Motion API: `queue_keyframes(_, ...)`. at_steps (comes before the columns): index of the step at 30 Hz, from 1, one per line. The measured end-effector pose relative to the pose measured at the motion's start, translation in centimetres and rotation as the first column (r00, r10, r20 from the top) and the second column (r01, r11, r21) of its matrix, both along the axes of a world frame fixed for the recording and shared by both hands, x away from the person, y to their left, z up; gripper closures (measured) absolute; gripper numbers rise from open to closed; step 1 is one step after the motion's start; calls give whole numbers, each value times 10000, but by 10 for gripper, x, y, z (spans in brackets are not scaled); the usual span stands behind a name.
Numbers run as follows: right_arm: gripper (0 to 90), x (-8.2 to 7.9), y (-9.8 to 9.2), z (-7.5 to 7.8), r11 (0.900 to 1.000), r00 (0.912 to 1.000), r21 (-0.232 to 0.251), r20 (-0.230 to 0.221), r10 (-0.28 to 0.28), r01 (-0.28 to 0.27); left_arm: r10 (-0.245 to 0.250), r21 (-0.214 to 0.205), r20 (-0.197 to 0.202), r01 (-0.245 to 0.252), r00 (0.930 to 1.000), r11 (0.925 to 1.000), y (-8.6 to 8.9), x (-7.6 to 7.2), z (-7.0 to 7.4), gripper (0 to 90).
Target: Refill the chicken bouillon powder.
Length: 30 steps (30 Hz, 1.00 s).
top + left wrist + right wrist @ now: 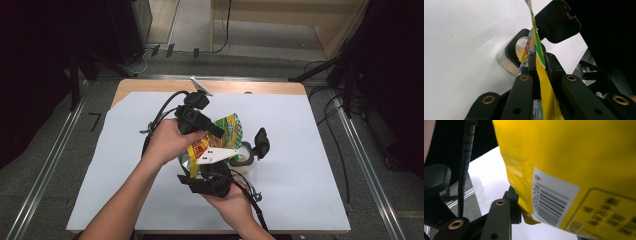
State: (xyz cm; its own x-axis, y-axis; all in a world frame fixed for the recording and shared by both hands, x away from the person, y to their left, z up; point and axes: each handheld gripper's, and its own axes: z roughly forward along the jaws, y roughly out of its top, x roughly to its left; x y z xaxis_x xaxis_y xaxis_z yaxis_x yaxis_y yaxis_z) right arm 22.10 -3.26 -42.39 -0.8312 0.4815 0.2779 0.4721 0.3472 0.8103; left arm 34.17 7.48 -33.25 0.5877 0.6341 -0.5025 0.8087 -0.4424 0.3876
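A yellow and green snack bag (227, 131) is held in the air over a small clear container (243, 159). The container's black lid (261, 142) is flipped open. My left gripper (216, 132) is shut on the bag's upper edge; in the left gripper view the bag (537, 51) runs between the jaws (540, 58). Past them the container (515, 53) holds tan powder under its raised lid (557, 21). My right gripper (194, 170) comes up from below, shut on the bag's bottom corner (527, 216). The bag's barcode side (554, 202) hides that gripper's far jaw.
The white sheet (125, 165) covers most of the wooden table (150, 86). A small white card (201, 86) stands at the back edge. Cables trail from both grippers, and dark stands and cables (340, 100) sit on the floor to the right.
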Motion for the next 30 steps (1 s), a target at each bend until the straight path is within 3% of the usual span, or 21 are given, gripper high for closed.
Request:
queue_keyframes(7, 631, -1, -1, -2, 10000, 9999, 0, 121, 48, -48, -11, 254, -19, 11, 10000, 9997, -3, -1, 2, 858)
queue_keyframes(15, 640, 2, -5, -3, 9993, 10000, 375, -7, 68, -67, -67, 576, 92, 62, 9999, 9983, -11, -1, 5, 855)
queue_keyframes(24, 642, 1, -6, -1, 9979, 9998, 642, -217, -6, 20, -136, 701, 95, 129, 9999, 9975, -15, -1, 8, 853)
queue_keyframes(30, 643, 2, -6, -2, 9984, 10000, 558, -94, 20, -15, -105, 727, 105, 97, 9999, 9973, -15, -1, 8, 852)
